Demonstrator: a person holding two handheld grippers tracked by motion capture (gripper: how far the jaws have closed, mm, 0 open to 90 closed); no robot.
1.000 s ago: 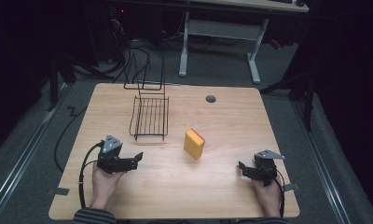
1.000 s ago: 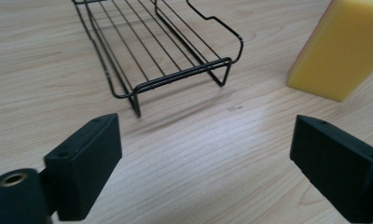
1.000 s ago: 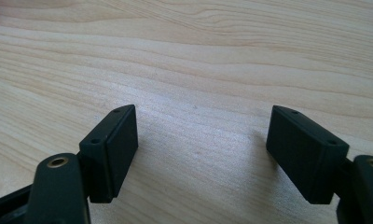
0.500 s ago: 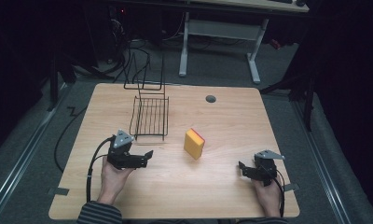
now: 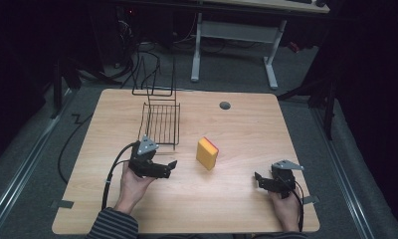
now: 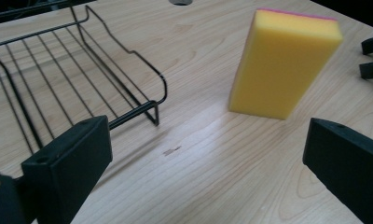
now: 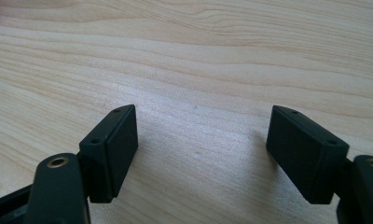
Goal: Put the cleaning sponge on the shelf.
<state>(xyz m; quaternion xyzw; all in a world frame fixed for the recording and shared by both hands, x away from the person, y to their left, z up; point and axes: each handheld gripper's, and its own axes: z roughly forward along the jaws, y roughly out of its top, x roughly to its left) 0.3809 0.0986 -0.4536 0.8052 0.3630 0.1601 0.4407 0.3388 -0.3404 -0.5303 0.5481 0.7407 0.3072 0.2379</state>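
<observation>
Left claw [image 5: 171,168] just spread wider, empty, short of upright yellow sponge [image 5: 207,154]; right claw [image 5: 259,180] apart, empty.

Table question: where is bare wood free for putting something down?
Free: the table right of the sponge, and the front strip between left gripper and right gripper. Crowded: back left, around the wire rack.
</observation>
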